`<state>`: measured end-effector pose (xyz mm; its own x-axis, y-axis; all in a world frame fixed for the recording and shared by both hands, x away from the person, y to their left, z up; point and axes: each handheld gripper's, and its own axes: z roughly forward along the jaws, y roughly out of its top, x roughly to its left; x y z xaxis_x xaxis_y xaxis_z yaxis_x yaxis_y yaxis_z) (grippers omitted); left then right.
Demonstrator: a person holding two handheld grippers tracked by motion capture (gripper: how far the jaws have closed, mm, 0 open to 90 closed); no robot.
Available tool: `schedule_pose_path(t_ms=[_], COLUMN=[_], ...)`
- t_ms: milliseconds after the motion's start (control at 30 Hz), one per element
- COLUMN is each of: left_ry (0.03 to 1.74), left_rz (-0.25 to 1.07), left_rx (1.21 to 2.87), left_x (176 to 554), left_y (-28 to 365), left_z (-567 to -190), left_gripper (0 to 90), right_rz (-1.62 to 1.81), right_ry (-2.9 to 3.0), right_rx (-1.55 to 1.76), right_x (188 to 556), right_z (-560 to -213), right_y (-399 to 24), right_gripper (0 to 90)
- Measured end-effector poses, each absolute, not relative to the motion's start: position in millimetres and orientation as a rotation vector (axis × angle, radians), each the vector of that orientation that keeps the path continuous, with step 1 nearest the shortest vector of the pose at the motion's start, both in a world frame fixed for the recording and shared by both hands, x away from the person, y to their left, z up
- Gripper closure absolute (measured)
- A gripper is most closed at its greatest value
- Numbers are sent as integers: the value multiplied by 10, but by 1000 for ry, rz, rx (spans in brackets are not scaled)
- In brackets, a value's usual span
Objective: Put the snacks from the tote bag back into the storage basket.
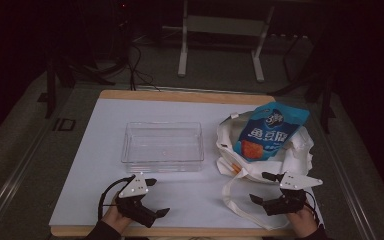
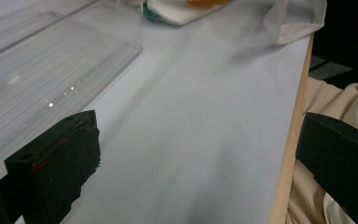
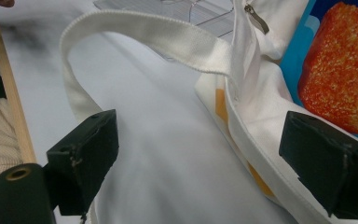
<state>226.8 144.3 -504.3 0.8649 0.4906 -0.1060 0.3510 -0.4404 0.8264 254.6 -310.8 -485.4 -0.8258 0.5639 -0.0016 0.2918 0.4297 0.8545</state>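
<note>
A clear plastic tray (image 1: 162,146) is sitting mid-table, apparently empty, though glare is blurring its floor. At its 3 o'clock a white tote bag (image 1: 286,159) is lying with a blue snack packet (image 1: 267,131) sticking out of its mouth. The left gripper (image 1: 154,197) at 7 o'clock is resting with jaws apart, holding nothing. The right gripper (image 1: 261,188) at 5 o'clock is gaping wide beside the bag's strap (image 3: 142,29).

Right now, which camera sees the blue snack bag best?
The high view: the whole blue snack bag lies atop the white tote. The right gripper view catches just its corner with the orange picture. The left gripper view misses it.
</note>
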Motion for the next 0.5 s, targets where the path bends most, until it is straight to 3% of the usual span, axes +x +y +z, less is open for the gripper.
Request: schedule_pose_path(t_ms=[500], left_ry=[539], left_rz=[67], left_rx=[2033], left_x=[2290], left_y=[1255], left_z=[-4827], left_gripper=[2], right_rz=[1404], right_ry=[2444], right_rx=[737], right_x=[2546], right_z=[-4652], right_y=[-3110], right_gripper=[119])
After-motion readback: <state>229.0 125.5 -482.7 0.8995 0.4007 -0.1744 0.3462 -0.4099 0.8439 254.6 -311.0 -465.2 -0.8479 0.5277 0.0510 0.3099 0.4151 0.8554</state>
